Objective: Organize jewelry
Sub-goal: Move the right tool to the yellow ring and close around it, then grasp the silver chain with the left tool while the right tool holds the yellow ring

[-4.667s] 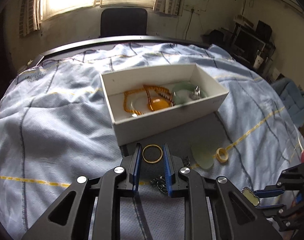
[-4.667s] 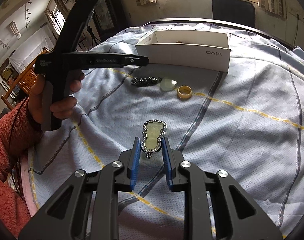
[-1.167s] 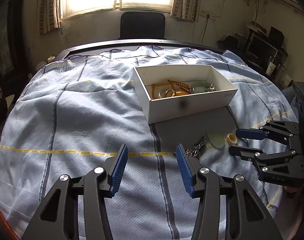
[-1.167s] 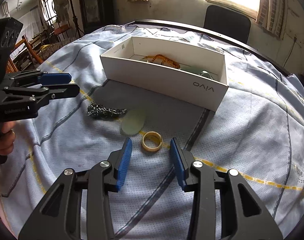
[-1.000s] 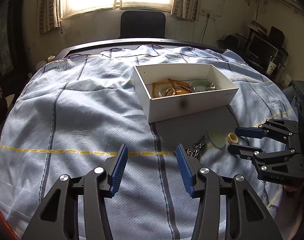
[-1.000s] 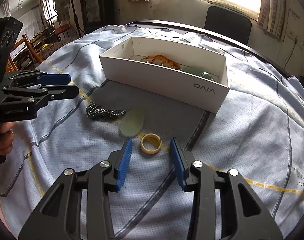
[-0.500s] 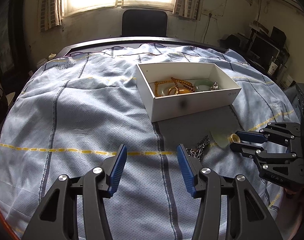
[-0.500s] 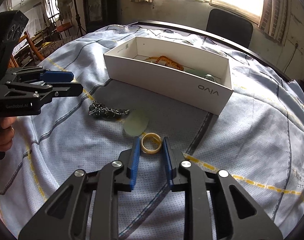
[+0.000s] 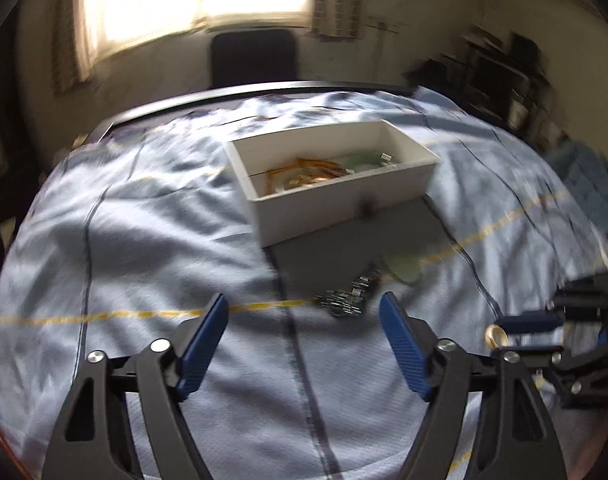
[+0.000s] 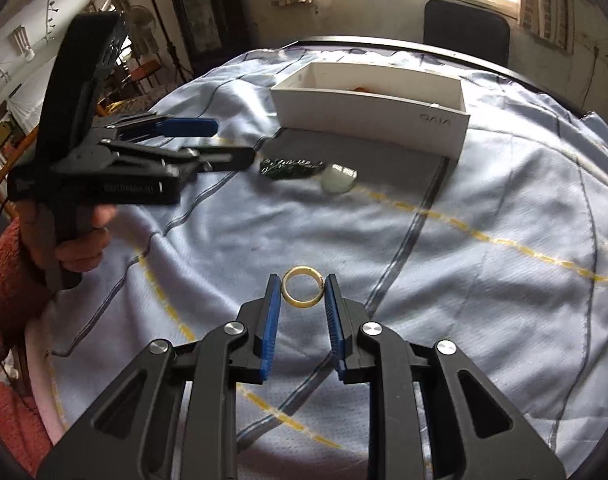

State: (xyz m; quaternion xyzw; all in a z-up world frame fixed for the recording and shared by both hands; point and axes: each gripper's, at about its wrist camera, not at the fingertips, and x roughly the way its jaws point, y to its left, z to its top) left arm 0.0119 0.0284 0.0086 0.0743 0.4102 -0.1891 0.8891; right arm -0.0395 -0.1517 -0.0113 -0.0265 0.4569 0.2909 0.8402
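Two grippers are sharing the sorting: the right gripper [image 10: 302,295] is pinching a cream ring [image 10: 302,286], lifted clear for carrying toward the white box [image 10: 369,114] at 12 o'clock. Spread wide and holding nothing, the left gripper [image 9: 304,328] is hovering with the chain [image 9: 349,294] at its 1 o'clock, probably next.

Cream ring [image 10: 302,289], white box [image 10: 367,114], blue yellow-striped cloth [image 10: 483,248]

Black gripper [image 10: 302,295], blue pads [image 10: 270,322]; fuzzy, seemingly reddish sleeve [image 10: 8,280].

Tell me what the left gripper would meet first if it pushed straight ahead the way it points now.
Probably the silver chain, heaped on the cloth just ahead of the open left gripper, slightly right of centre. Farther along that line stands the white box. Motion blur makes depth uncertain.
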